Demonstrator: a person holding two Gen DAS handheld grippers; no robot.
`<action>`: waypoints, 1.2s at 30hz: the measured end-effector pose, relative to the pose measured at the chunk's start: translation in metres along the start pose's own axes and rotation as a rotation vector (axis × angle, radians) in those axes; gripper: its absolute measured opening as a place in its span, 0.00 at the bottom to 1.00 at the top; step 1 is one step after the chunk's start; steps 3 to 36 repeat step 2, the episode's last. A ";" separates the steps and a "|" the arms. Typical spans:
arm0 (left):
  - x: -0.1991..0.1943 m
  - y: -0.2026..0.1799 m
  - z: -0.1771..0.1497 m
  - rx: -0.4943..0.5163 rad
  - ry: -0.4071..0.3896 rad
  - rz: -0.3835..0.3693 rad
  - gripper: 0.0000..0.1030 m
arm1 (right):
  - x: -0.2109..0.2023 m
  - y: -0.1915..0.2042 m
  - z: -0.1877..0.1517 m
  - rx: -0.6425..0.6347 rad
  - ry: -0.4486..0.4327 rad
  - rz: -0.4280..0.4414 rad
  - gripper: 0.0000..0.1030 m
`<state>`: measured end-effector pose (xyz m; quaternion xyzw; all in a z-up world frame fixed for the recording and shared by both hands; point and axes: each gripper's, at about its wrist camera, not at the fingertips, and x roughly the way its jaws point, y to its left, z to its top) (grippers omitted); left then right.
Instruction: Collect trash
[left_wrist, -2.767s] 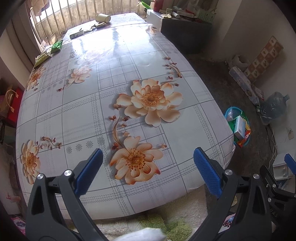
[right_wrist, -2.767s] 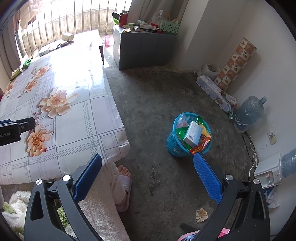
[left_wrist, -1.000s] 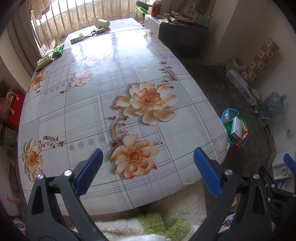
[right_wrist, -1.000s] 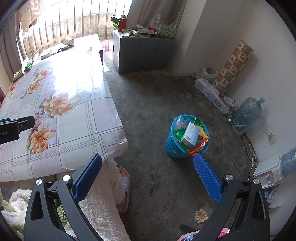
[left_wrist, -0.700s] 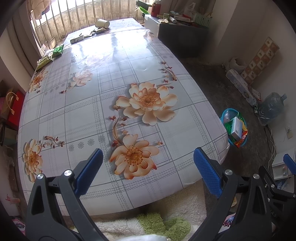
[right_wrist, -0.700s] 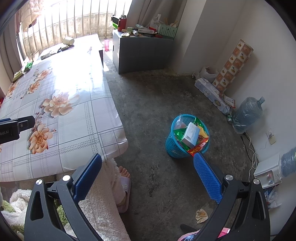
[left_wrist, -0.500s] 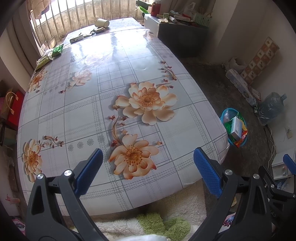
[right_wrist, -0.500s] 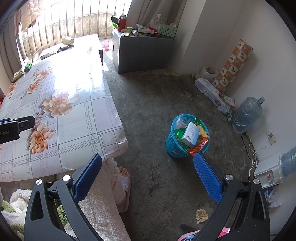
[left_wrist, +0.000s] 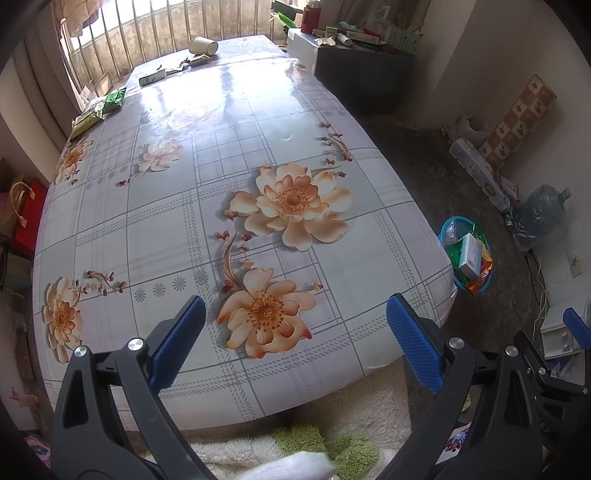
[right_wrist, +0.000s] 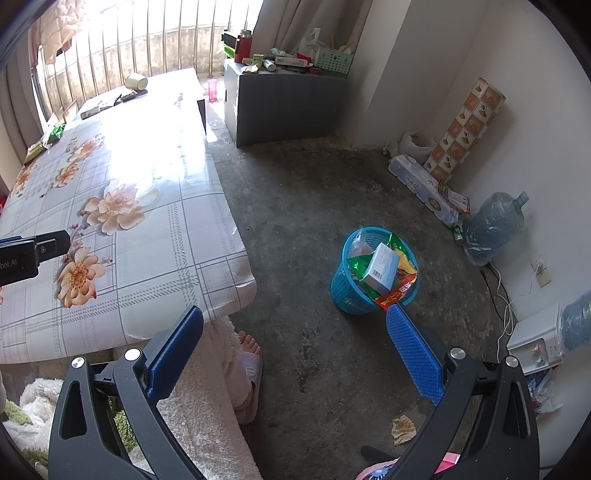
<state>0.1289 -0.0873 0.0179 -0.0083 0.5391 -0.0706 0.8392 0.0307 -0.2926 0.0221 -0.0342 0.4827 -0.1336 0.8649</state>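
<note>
My left gripper (left_wrist: 295, 332) is open and empty above the near edge of the floral table (left_wrist: 155, 236). At the table's far end lie a tipped paper cup (left_wrist: 202, 45), a flat box (left_wrist: 152, 76) and green snack wrappers (left_wrist: 112, 100). My right gripper (right_wrist: 295, 343) is open and empty above the concrete floor. A blue trash basket (right_wrist: 349, 291) on the floor holds a white box (right_wrist: 382, 266) and wrappers; it also shows in the left wrist view (left_wrist: 448, 227). A crumpled paper scrap (right_wrist: 403, 429) lies on the floor near my right finger.
A grey cabinet (right_wrist: 284, 99) with clutter stands at the back. Rolls, a patterned box (right_wrist: 467, 125) and a water jug (right_wrist: 495, 225) line the right wall. A white appliance (right_wrist: 535, 341) sits at right. The person's slippered foot (right_wrist: 249, 369) is beside the table corner.
Almost nothing has changed: both views drifted slightly since 2.8 s ago. Both grippers stay open and empty.
</note>
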 end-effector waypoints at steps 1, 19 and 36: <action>0.000 0.000 0.000 0.000 0.000 -0.001 0.92 | 0.000 0.000 0.000 0.000 0.001 0.000 0.94; 0.000 0.001 0.000 -0.001 0.001 -0.001 0.92 | 0.000 0.000 0.000 0.000 0.000 0.000 0.94; 0.000 0.001 0.000 -0.001 0.001 -0.001 0.92 | 0.000 0.000 0.000 0.000 0.000 0.000 0.94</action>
